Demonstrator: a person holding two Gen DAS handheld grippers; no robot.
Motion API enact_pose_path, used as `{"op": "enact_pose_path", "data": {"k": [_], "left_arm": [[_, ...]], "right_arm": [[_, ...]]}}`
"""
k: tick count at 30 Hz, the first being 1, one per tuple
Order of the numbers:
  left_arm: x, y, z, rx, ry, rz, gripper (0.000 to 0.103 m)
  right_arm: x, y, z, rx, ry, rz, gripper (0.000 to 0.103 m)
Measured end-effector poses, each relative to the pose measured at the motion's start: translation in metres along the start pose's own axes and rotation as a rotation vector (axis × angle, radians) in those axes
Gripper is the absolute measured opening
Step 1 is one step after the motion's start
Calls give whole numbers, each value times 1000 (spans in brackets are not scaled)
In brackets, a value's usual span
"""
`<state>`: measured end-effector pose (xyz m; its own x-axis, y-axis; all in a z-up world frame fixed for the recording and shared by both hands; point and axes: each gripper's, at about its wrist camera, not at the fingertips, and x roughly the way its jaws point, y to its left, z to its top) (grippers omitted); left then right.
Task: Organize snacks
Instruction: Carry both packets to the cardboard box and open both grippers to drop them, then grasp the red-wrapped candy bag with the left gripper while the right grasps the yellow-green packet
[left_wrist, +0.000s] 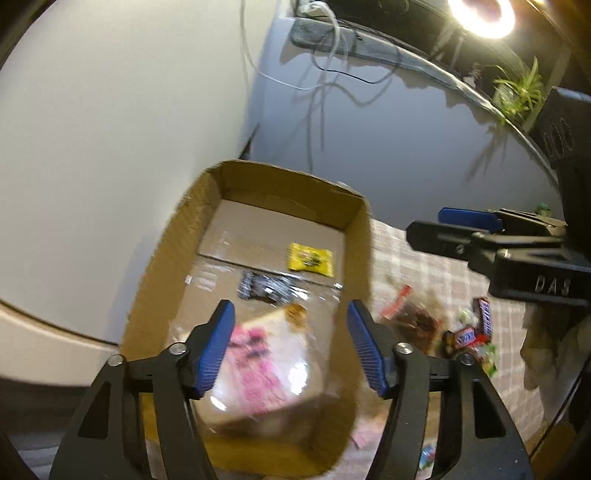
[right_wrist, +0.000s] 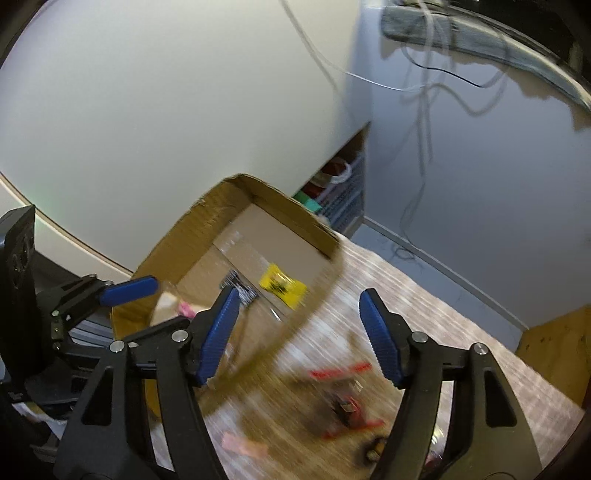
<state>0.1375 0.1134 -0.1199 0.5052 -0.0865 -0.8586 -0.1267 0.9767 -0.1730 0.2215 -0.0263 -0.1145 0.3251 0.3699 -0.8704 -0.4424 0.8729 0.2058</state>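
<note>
Both claws stand released: left claw (left_wrist: 291, 347) hangs over the box (left_wrist: 364, 240) with a blurred pink-printed pack (left_wrist: 266, 365) between its spread pads, untouched, while right claw (right_wrist: 301, 332) hovers with the box at its ten o'clock.

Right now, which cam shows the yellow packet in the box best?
Left wrist: the yellow packet lies flat on the cardboard box floor, unobstructed, only slightly blurred. The right wrist view shows it smaller and motion-smeared.
</note>
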Motion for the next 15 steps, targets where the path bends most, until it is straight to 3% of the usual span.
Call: {"op": "enact_pose_path", "data": {"k": [8, 15], "left_arm": [[0, -48, -29, 45, 65, -61, 69], [11, -88, -46, 61, 130, -120, 75]], "right_arm": [[-49, -58, -59, 110, -8, -67, 78], [-70, -99, -122, 210, 51, -147, 78]]}}
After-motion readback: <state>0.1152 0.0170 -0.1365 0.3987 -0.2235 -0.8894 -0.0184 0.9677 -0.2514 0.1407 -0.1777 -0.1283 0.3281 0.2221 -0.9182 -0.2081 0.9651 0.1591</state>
